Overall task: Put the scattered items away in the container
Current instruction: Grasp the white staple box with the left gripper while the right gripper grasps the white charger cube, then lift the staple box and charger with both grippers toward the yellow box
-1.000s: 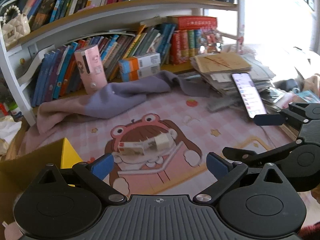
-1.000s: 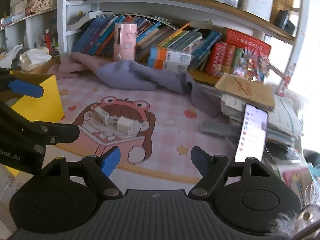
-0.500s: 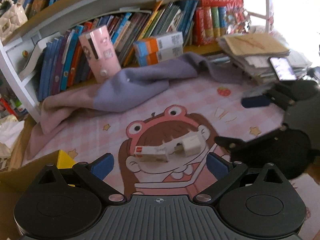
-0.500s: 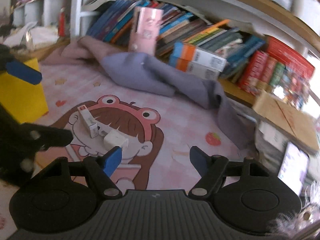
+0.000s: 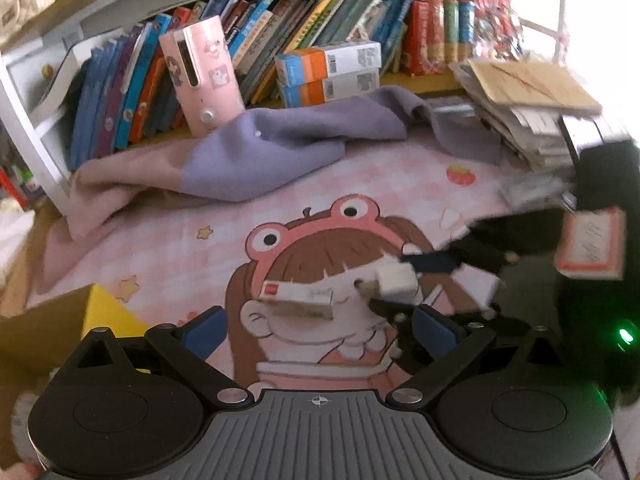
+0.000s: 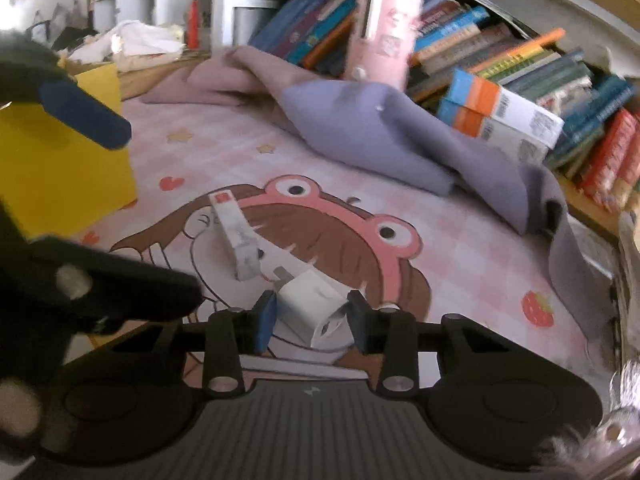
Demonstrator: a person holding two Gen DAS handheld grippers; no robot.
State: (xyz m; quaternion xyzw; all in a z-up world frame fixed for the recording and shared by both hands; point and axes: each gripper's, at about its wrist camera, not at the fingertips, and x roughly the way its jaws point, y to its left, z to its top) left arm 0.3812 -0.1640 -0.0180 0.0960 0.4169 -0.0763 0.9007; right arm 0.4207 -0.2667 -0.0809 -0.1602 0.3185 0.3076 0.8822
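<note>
Closing around a white charger plug (image 6: 316, 312), the right gripper (image 6: 312, 320) has its two blue pads (image 6: 266, 320) on either side of the plug's body, touching or nearly so; whether the jaws are truly pinching it cannot be told for sure, though the plug sits squarely between them. The plug rests on a pink cartoon mat (image 6: 460, 264) printed with a girl in a frog hat, its metal prongs pointing away toward a small white box with a red end (image 6: 236, 236) that lies just beside it on the same mat. In the left wrist view, that box (image 5: 298, 298) and the plug (image 5: 396, 280) lie side by side, with the right gripper (image 5: 404, 280) reaching in, blurred, from the right.

The left gripper (image 5: 320, 330) hovers low over the mat with its jaws spread wide and nothing between them; the box lies ahead of the gap. A yellow cardboard container (image 5: 108, 316) stands at the left edge of the mat, near the left gripper's left finger, and it shows again at the far left of the right wrist view (image 6: 52, 160).

Behind the mat, a lilac and dusty-pink cloth (image 5: 248, 160) lies rumpled against a bookshelf (image 5: 280, 52), with a pink cylindrical gadget (image 5: 202, 76) standing upright before the books.
</note>
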